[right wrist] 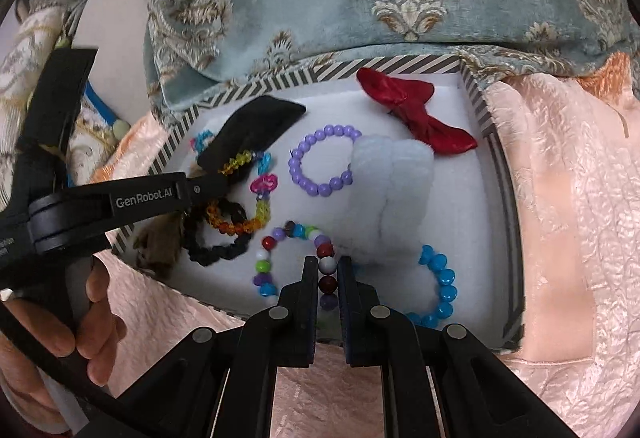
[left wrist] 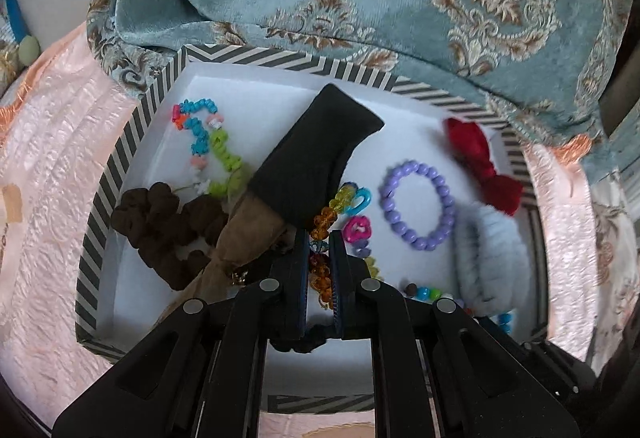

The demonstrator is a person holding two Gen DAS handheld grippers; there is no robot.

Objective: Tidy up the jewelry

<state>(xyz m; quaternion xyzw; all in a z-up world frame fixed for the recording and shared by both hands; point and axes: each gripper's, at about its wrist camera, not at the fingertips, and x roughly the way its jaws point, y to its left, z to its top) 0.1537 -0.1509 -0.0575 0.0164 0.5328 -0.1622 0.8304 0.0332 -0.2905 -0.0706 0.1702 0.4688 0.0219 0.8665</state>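
Amber bracelet [left wrist: 319, 264] pinched in left claw [left wrist: 320, 238]; right claw [right wrist: 328, 270] clamps multicolour bead bracelet [right wrist: 327, 265]

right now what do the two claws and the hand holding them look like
Both claws are matte black plastic. The right claw has two flat parallel fingers with dark blue ribbed pads, on linkage arms with round silver pins. The left claw matches it and carries white "GenRobot.AI" lettering on its side. The bare hand wears no glove.
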